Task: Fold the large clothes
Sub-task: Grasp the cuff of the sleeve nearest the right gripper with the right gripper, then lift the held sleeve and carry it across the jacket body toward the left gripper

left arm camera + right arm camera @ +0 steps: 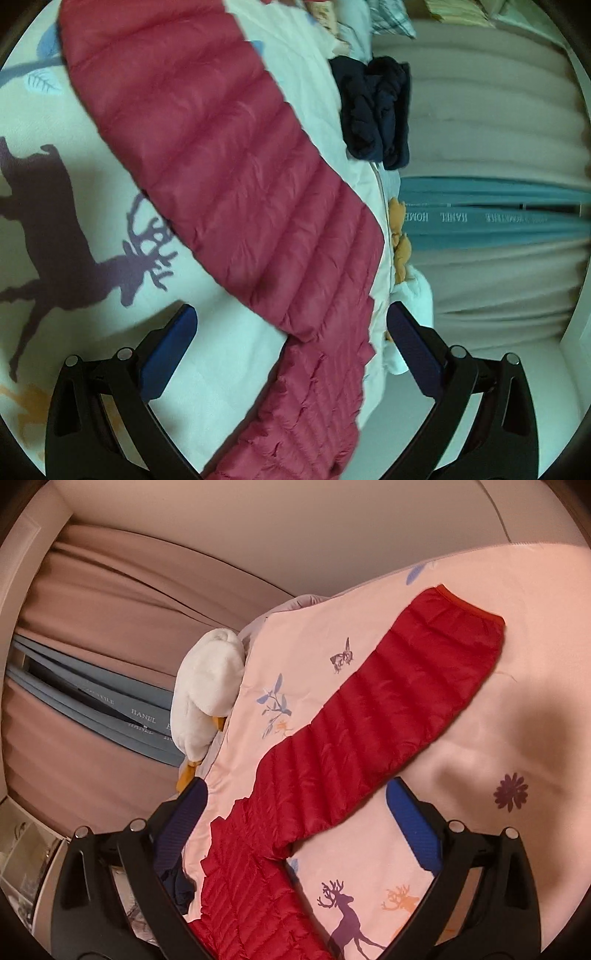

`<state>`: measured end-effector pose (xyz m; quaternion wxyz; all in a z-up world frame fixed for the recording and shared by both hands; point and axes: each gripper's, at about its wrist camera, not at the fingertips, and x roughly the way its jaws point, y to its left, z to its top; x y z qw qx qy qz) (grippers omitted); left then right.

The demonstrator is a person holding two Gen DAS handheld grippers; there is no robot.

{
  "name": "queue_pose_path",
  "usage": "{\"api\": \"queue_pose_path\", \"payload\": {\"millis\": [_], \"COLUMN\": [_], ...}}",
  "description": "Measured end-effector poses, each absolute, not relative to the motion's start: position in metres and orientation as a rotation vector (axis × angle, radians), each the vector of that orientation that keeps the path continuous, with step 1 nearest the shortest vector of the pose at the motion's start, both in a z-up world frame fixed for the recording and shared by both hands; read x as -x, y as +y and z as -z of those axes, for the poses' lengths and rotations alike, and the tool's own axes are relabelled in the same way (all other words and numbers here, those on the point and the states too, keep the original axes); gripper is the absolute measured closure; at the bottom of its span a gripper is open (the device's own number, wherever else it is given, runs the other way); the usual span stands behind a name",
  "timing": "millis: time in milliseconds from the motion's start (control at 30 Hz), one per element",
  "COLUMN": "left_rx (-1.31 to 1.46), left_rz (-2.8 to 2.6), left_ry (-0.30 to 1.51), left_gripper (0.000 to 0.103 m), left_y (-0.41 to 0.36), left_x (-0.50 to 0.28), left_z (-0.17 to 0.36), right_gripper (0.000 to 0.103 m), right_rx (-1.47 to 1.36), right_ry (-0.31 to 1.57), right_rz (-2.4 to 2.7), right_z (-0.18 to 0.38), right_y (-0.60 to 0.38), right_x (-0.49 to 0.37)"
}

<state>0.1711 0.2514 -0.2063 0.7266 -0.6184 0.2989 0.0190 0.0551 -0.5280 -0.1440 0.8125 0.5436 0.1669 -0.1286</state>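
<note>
A red quilted puffer jacket [236,184] lies on a white bedspread printed with deer [55,229]. In the left wrist view one sleeve runs diagonally from top left toward the bottom middle. My left gripper [291,321] is open, its jaws wide apart above the sleeve near its join with the body, holding nothing. In the right wrist view the jacket [369,731] stretches a sleeve to the upper right, cuff at the far end. My right gripper [295,794] is open over the sleeve, holding nothing.
A dark navy garment [376,110] lies bunched near the bed edge. A white plush duck [207,694] with orange feet sits at the bed edge. Beige curtains [498,122] and blue-grey boxes [480,214] stand beyond the bed.
</note>
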Motion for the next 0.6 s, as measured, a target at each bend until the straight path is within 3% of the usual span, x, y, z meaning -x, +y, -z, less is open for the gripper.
{"api": "queue_pose_path", "payload": {"millis": [200, 400, 433, 467, 500, 533, 600], "left_rx": [1.298, 1.241, 1.235, 1.224, 1.204, 1.188, 1.157], "left_rz": [0.018, 0.061, 0.063, 0.062, 0.060, 0.059, 0.072], "left_ry": [0.626, 0.615, 0.613, 0.610, 0.609, 0.610, 0.614], "left_gripper": [0.001, 0.001, 0.001, 0.001, 0.001, 0.001, 0.001], "left_y": [0.240, 0.231, 0.229, 0.228, 0.226, 0.225, 0.219], "left_x": [-0.160, -0.151, -0.149, -0.147, -0.146, -0.146, -0.144], "left_z": [0.183, 0.154, 0.150, 0.146, 0.141, 0.137, 0.126], "right_gripper": [0.004, 0.016, 0.025, 0.045, 0.057, 0.081, 0.092], "right_rx": [-1.273, -1.408, -1.430, -1.454, -1.475, -1.490, -1.428], "right_ry": [0.400, 0.305, 0.291, 0.284, 0.283, 0.288, 0.261], "right_rz": [0.437, 0.445, 0.458, 0.452, 0.452, 0.467, 0.463], "right_z": [0.182, 0.215, 0.219, 0.223, 0.227, 0.229, 0.216], "right_y": [-0.567, -0.600, -0.609, -0.612, -0.614, -0.616, -0.611], "right_x": [-0.059, -0.073, -0.078, -0.079, -0.079, -0.078, -0.078]}}
